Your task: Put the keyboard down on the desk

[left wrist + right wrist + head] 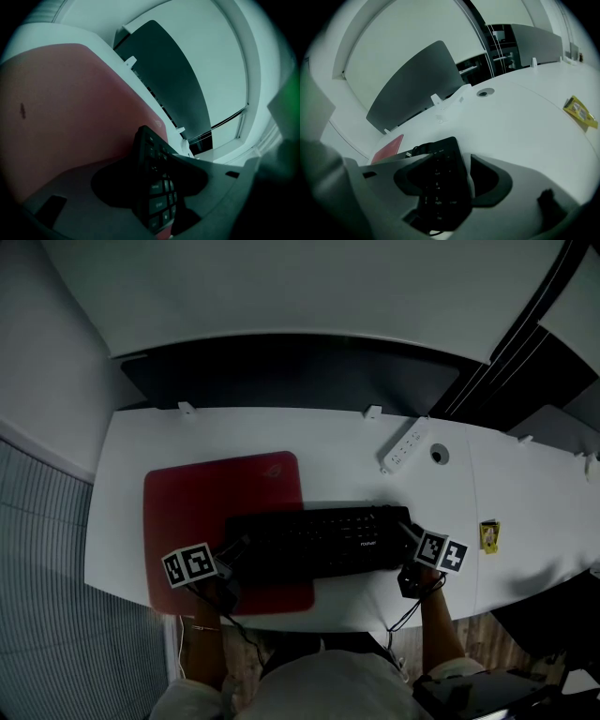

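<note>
A black keyboard (319, 540) lies across the front of the white desk (525, 493), its left part over a red mat (206, 502). My left gripper (239, 554) is at its left end, and in the left gripper view both jaws of that gripper (149, 180) press on the keyboard (157, 199). My right gripper (405, 538) is at the right end. In the right gripper view the keyboard (440, 185) sits between the jaws of this gripper (455, 180), with a pale gap at the right jaw.
A white power strip (405, 446) and a round cable hole (439, 455) sit behind the keyboard's right end. A small yellow packet (489, 535) lies to the right. A dark divider panel (281, 371) stands along the desk's back edge. A black cable (412, 610) hangs over the front edge.
</note>
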Action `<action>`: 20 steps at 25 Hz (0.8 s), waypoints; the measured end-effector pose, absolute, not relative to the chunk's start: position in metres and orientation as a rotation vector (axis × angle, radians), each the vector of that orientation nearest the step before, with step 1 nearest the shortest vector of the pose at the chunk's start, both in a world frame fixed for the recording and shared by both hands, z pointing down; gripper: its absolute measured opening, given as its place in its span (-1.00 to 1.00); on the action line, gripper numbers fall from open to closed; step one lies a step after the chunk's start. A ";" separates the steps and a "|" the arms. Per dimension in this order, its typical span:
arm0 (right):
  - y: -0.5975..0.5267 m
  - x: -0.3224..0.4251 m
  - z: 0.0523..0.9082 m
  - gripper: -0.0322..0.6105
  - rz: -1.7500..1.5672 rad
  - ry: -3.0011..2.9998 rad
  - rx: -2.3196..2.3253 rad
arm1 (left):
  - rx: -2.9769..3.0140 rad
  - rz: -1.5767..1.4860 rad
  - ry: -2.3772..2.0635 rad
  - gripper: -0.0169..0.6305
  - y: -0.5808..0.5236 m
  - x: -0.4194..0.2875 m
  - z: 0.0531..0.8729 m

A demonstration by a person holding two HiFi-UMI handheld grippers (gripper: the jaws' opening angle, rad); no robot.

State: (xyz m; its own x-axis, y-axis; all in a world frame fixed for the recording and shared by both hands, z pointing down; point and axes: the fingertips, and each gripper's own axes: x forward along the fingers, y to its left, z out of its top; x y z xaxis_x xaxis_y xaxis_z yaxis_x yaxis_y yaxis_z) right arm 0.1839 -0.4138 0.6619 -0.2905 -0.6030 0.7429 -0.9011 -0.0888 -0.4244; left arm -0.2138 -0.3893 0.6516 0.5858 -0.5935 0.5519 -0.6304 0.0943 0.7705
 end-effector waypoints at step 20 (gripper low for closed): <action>-0.406 0.184 0.609 -0.21 1.233 -2.011 1.750 | 1.645 0.110 -1.105 -0.19 -0.387 -0.212 0.649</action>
